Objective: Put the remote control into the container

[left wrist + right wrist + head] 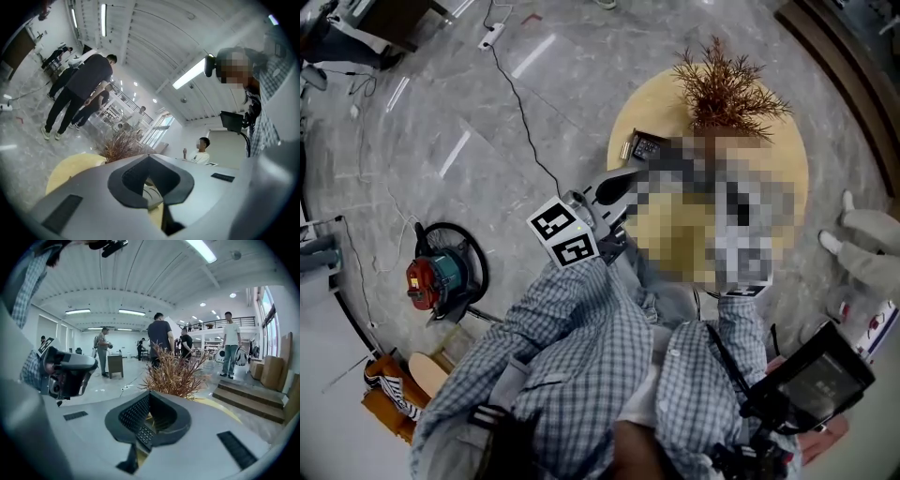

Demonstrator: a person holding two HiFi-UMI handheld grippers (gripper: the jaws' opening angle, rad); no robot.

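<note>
stage: pick done, place not done. the right tool (pixel 149 422) has its jaws closed narrow on the remote control (pixel 143 434). the keypad strip shows pinched in the slot between the pads and sticks out below the tips, clear of the bench (pixel 225 412). so the remote is in the right tool, up over the round yellow bench, not in any container.

the left tool (pixel 150 183) has its jaws closed together with nothing gripped. through its slot i see only yellow bench top and a pale curved bit (pixel 151 191), can't tell what that is. in the head view the left tool sits over the near edge of the bench. the right tool is mostly hidden there.

container: not sure. a dark boxy thing (pixel 647 147) sits on the bench just ahead of the left tool's tips, beside the dried plant (pixel 727 89). it could be the container but is too small to confirm, and neither gripper view shows it clearly.

left to do, my read:
- carry the remote over to the container
- lower it in
- open the jaws and pull back

roughly a third to halfway through.

watch: the remote looks held by a thin pinch near one end, so it may swing or slip. the dried plant stands straight ahead of the right tool, beyond its tips, and needs going around.
</note>
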